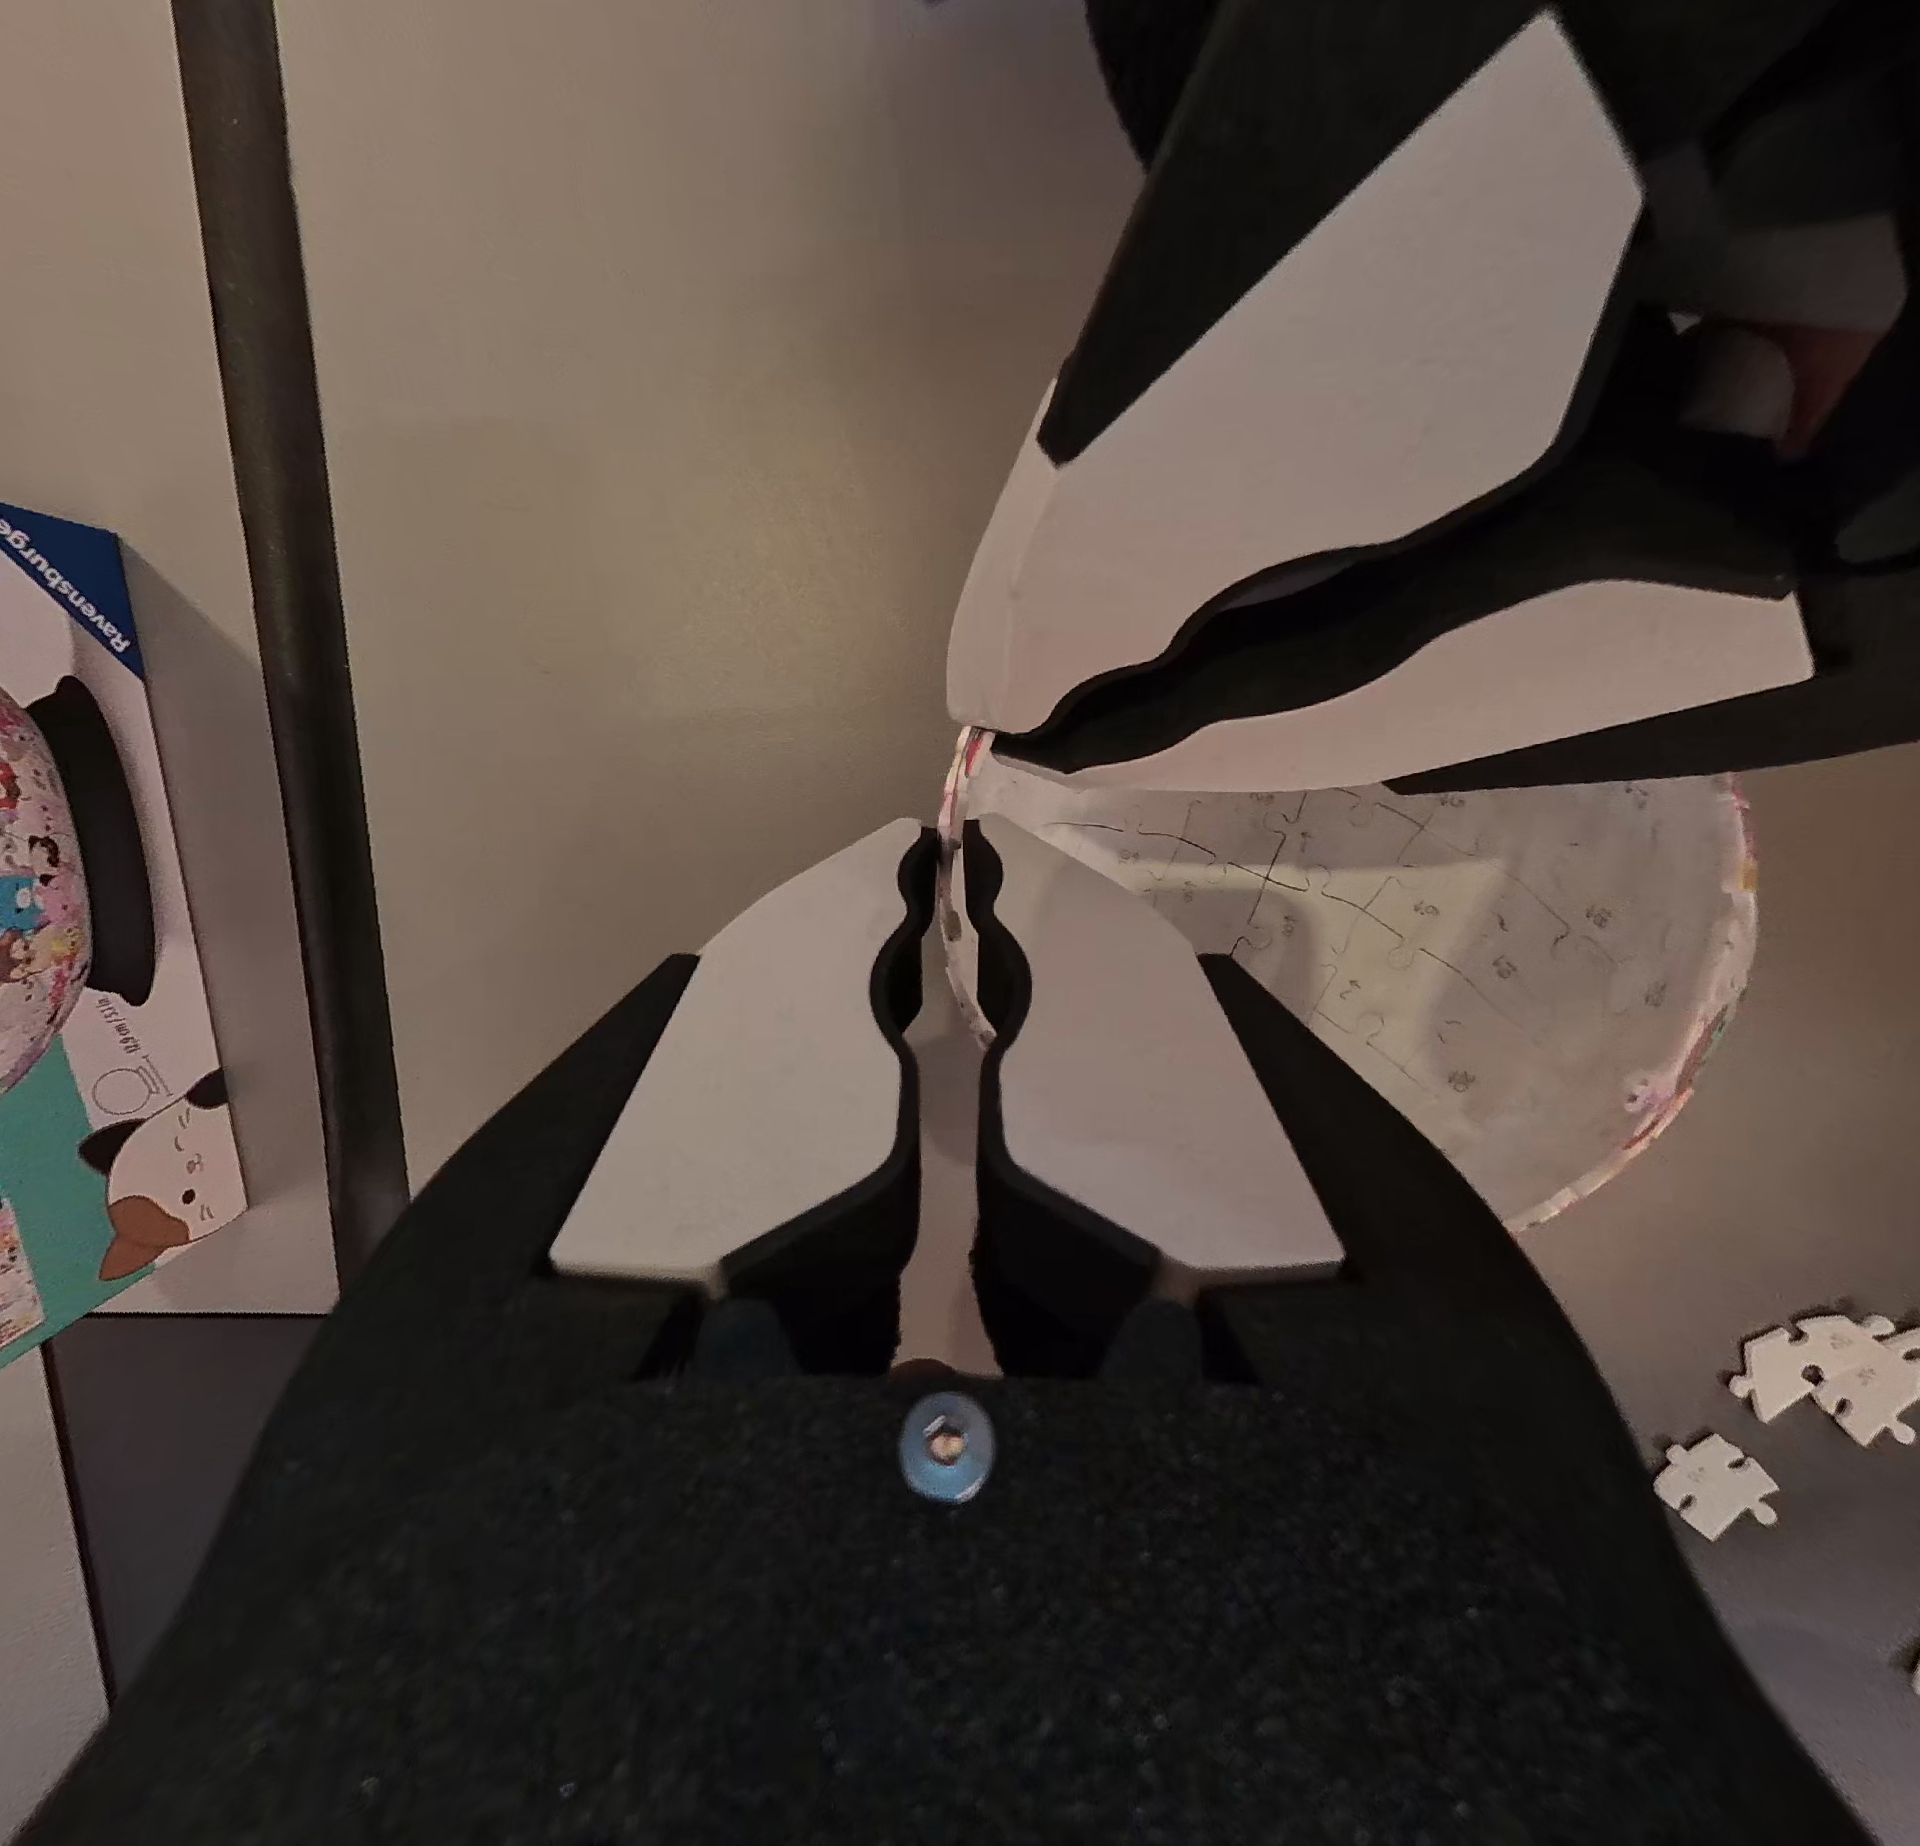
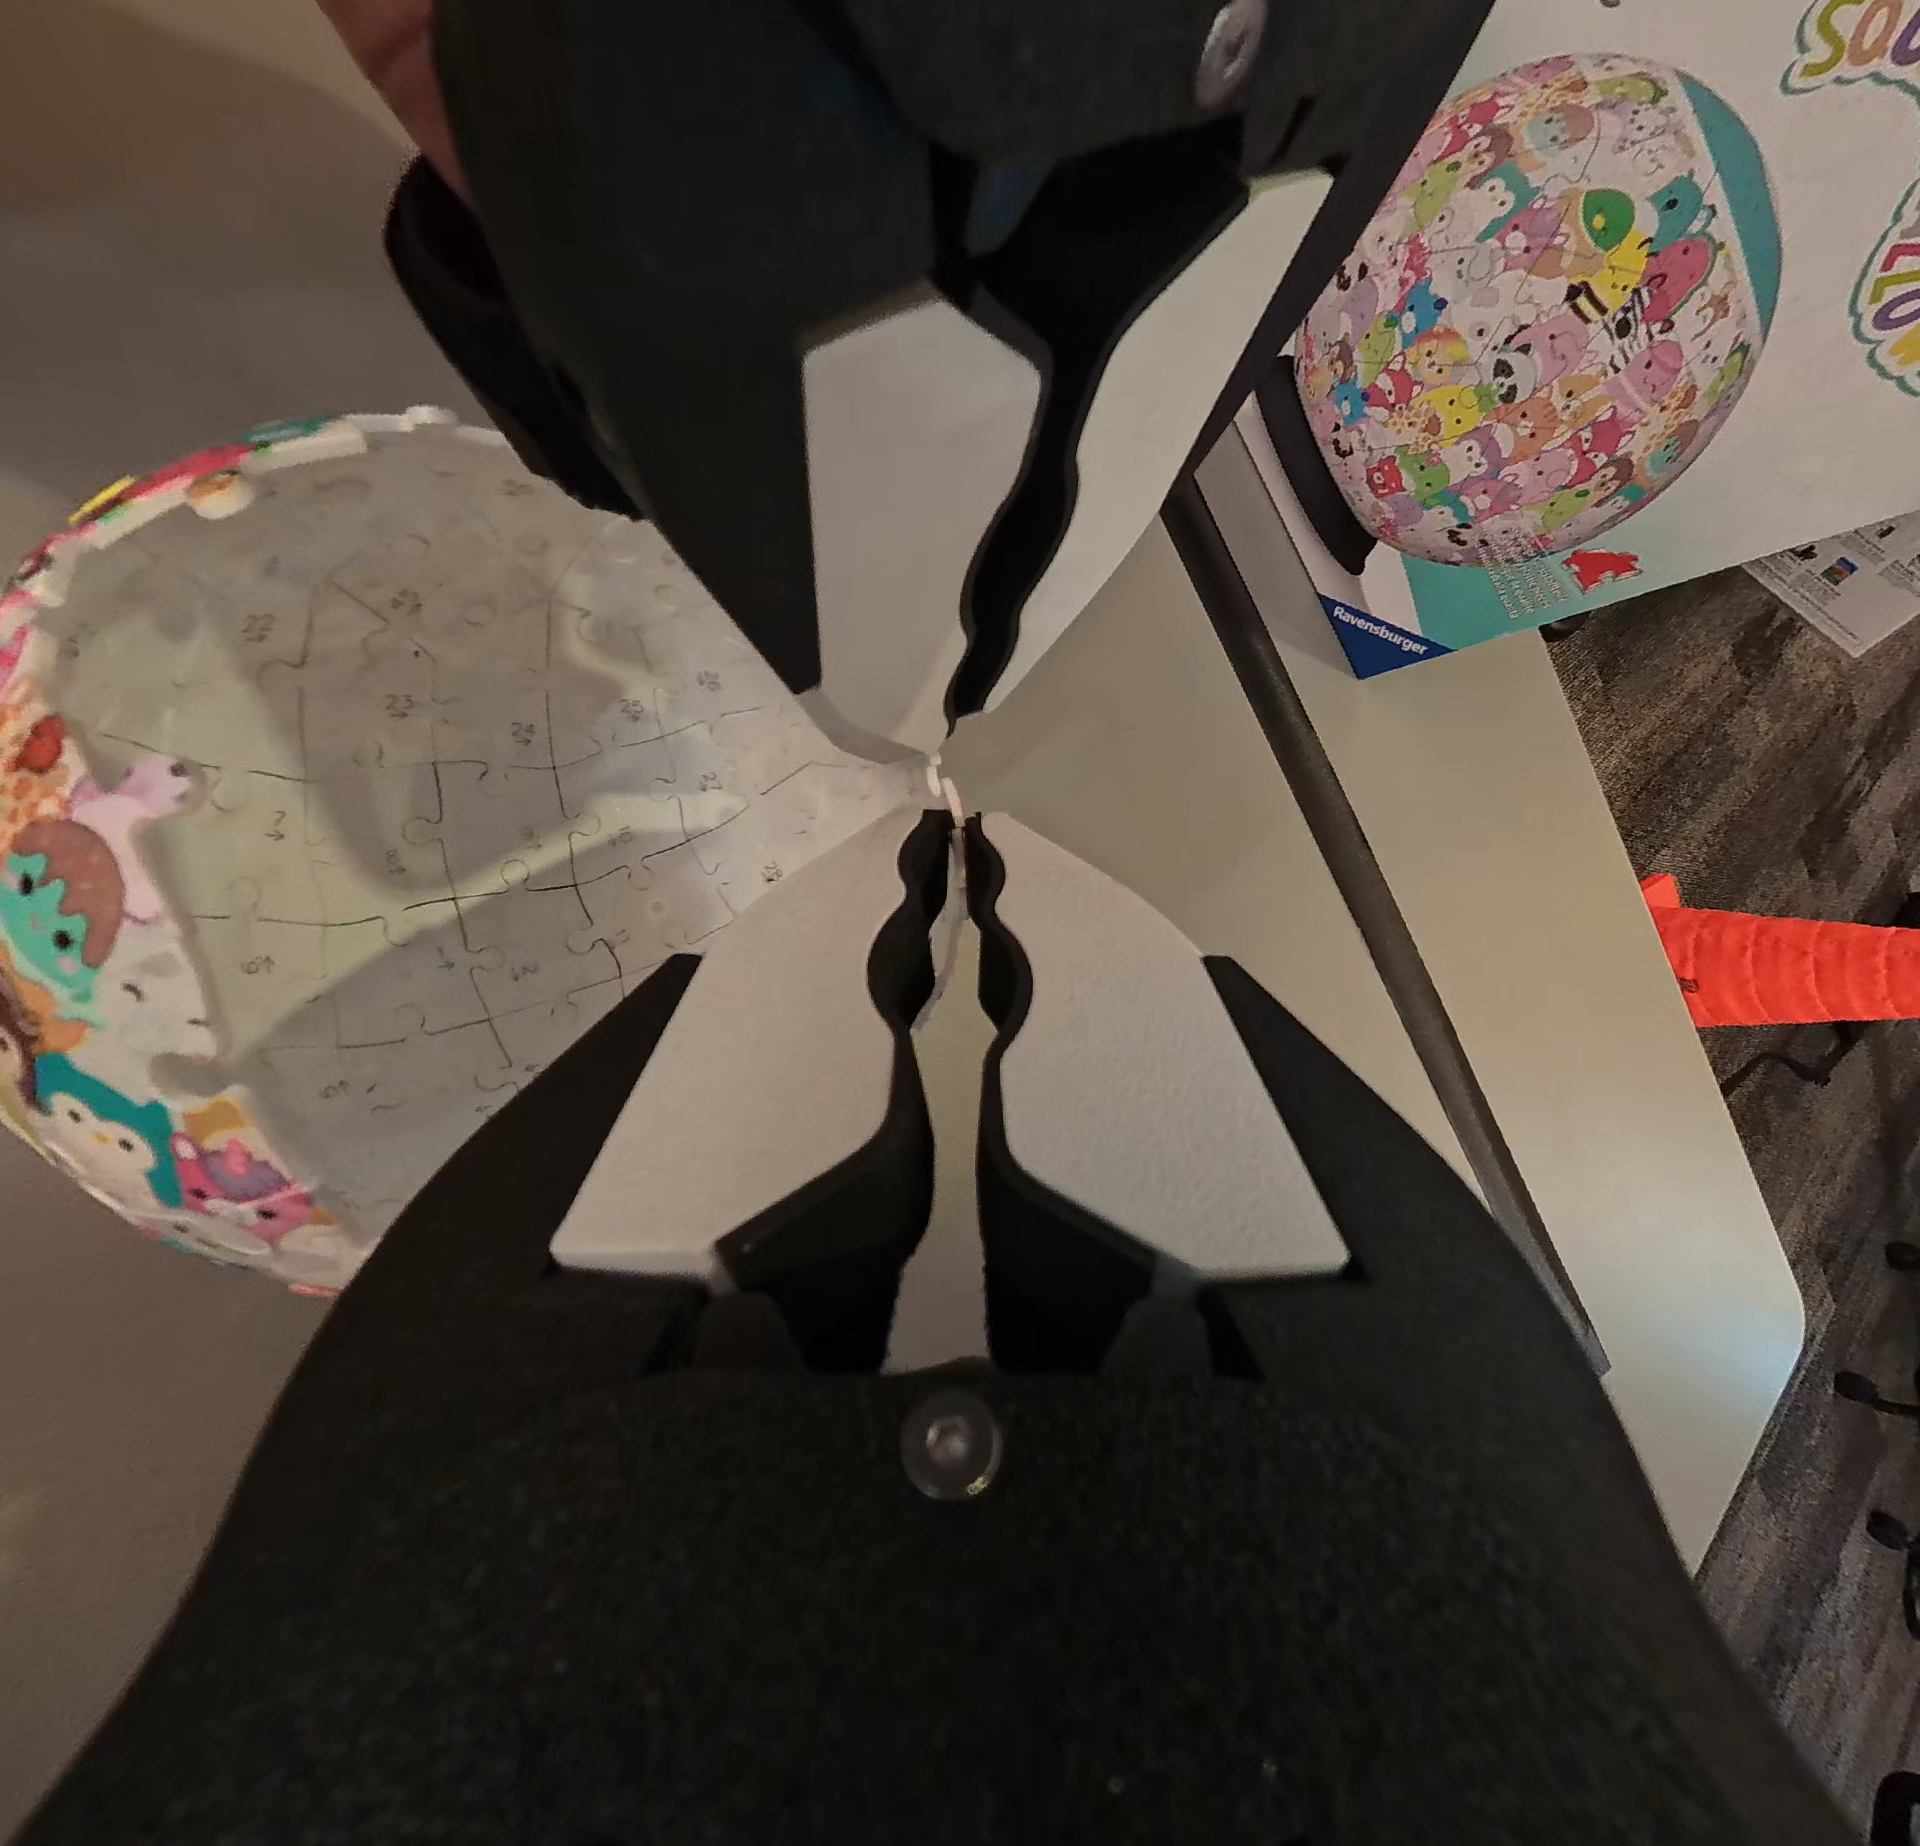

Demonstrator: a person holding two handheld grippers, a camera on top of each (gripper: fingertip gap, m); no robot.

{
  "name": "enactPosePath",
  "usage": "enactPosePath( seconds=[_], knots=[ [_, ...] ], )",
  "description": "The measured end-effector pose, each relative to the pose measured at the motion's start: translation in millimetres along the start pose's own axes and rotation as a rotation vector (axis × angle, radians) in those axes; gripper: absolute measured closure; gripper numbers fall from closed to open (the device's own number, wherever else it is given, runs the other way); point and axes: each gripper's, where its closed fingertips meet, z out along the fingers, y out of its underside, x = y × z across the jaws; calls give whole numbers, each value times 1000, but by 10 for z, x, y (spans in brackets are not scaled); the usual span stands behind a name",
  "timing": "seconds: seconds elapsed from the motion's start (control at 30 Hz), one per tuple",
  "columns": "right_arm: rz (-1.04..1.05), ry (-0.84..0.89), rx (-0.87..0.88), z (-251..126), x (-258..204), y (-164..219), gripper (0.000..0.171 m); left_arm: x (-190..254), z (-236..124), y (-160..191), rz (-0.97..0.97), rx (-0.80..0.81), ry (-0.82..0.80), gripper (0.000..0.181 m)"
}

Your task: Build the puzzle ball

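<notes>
Now both grippers pinched on rim of half-built ball (image 1: pixel 1455 965), held up above table (image 1: pixel 644 446), not resting on it. Left gripper (image 1: pixel 948 861): jaws narrow, clamped on ball's rim edge, thin curved wall running between pads. Right gripper (image 1: pixel 987 747): coming in from upper right in left view, jaws nearly closed, tips touching same rim just above left gripper's tips. Right wrist view: right gripper (image 2: pixel 956 861) jaws narrow, holding thin white piece edge (image 2: pixel 951 923) between pads; cannot tell whether loose piece or part of rim. Left gripper (image 2: pixel 940 747) opposite, from top, tips meeting at same spot. Ball open like bowl: pale inside with piece seams and small marks, colourful cartoon print outside (image 2: pixel 73 923). Loose pieces (image 1: pixel 1829 1365) white side up on table near right edge, well apart from ball. Box (image 1: pixel 73 913) with ball picture standing toward far left of table beside dark pole (image 1: pixel 281 549). Orange strap (image 2: pixel 1787 955) on carpet (image 2: pixel 1714 736) beyond table edge. Paper sheet (image 2: pixel 1860 570) on floor by box. Part of hand (image 2: pixel 364 20) behind left gripper.
</notes>
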Motion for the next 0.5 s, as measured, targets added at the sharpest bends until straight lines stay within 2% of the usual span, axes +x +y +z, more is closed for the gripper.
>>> enactPosePath(
  seconds=[0.43,0.5],
  knots=[
    [-4,4,5,3,6,6,168,3,2,-3,13,1,-29,178],
    [-7,4,8,0,4,3,168,21,2,-6,15,1,-22,174]
  ],
)
